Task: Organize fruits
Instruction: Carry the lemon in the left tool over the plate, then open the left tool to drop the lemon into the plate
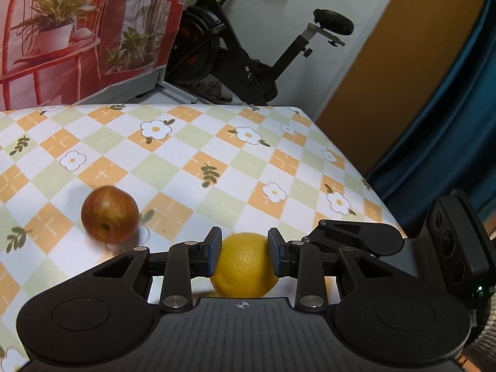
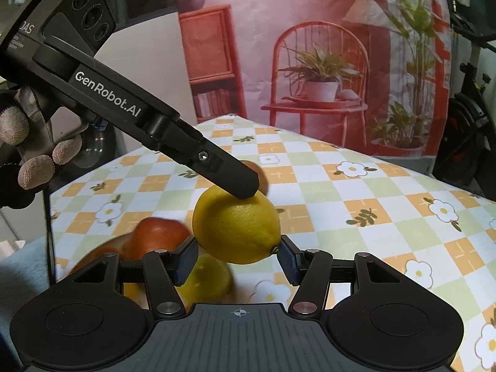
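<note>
Lemon transfer between two grippers above the checked tablecloth

Left wrist view: the left gripper [image 1: 245, 252] was closed on the lemon [image 1: 245, 265], one pad against each side, probably to carry it toward a grouping spot; an apple [image 1: 110, 214] lay on the tablecloth [image 1: 192, 158] well apart to the left, its outline blurred, and the lemon's underside was hidden behind the gripper body. Right wrist view: the right gripper [image 2: 237, 259] stood part open with its pads flanking the same lemon [image 2: 236, 228]; whether either pad touched it could not be determined. The left gripper [image 2: 245, 187] reached in from the upper left onto the lemon's top. Below, a red apple [image 2: 155, 237] and a second yellow fruit [image 2: 207, 279] were blurred and partly covered.
</note>
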`<state>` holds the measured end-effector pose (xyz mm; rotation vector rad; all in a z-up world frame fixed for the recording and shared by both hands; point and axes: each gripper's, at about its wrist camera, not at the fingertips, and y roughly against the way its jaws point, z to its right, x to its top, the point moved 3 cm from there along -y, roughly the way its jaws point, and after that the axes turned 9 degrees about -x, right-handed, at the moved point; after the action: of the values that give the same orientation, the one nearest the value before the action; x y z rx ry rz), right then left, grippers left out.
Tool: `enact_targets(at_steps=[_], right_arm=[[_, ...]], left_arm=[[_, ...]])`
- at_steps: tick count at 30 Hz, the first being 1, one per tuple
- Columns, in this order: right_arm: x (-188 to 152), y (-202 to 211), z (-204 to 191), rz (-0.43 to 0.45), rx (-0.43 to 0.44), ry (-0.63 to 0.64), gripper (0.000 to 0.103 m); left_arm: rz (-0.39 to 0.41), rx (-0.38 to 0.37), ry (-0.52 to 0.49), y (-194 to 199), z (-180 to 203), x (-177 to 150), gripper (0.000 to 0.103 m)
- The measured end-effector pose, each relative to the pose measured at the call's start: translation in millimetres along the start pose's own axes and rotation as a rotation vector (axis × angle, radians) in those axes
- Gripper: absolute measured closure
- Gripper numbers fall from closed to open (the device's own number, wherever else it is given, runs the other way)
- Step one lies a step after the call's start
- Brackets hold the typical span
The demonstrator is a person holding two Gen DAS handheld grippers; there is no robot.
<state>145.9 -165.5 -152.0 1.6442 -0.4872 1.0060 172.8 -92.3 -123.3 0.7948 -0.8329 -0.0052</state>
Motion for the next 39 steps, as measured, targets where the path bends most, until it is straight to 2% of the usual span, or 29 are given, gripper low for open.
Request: enact_targets(at_steps=[9,24,31,39], right_arm=[[-14,28,-28,-0.034,0.038,0.034,0.051],[-25,14,-54,-0.109,0.084,0.090,0.052],[-26,12,-59,-0.137,0.080,0.127,0.052],[-22,22,-52,-0.118,0.078,0.113,0.051]], left_arm=[[-0.026,-0.013,-0.009,17,13,-29,0.069],[-0.067,-0.008,0.024,22,1,-55,0.069],[-0.027,0.020,0.046,29,-8,-51,0.070],[0.033,0.098,0.067,43,-22,-40,0.069]])
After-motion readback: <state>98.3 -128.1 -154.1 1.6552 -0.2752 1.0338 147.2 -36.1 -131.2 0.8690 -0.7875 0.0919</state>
